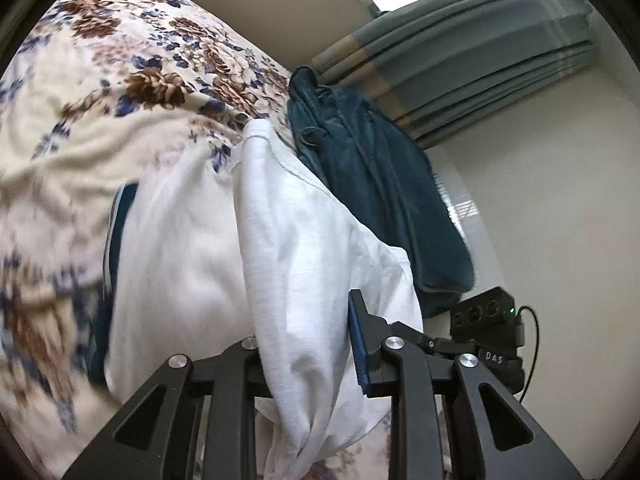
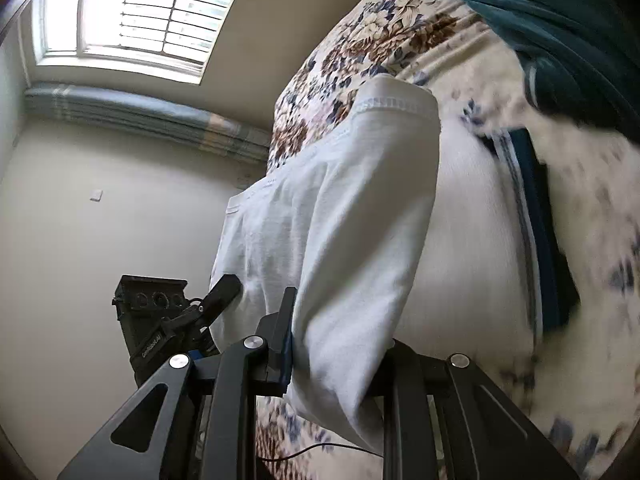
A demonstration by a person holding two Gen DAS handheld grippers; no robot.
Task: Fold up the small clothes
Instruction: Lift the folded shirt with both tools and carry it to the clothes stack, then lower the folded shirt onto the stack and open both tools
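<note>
A white garment (image 1: pixel 296 248) is held up between both grippers above a floral bedsheet (image 1: pixel 100 92). My left gripper (image 1: pixel 308 344) is shut on one edge of it; its blue-padded right finger (image 1: pixel 358 344) shows and the cloth hides the left finger. My right gripper (image 2: pixel 332 336) is shut on another edge of the same white garment (image 2: pixel 352 220), which drapes over it and hides its right finger. The left gripper (image 2: pixel 224 292) also shows in the right wrist view, low at the left. The right gripper's body (image 1: pixel 488 320) shows in the left wrist view.
A teal garment (image 1: pixel 372 184) lies bunched on the bed behind the white one. A folded dark blue item with white stripes (image 2: pixel 536 232) lies on the sheet. Behind are a striped curtain (image 1: pixel 460 56), a window (image 2: pixel 136 16) and pale walls.
</note>
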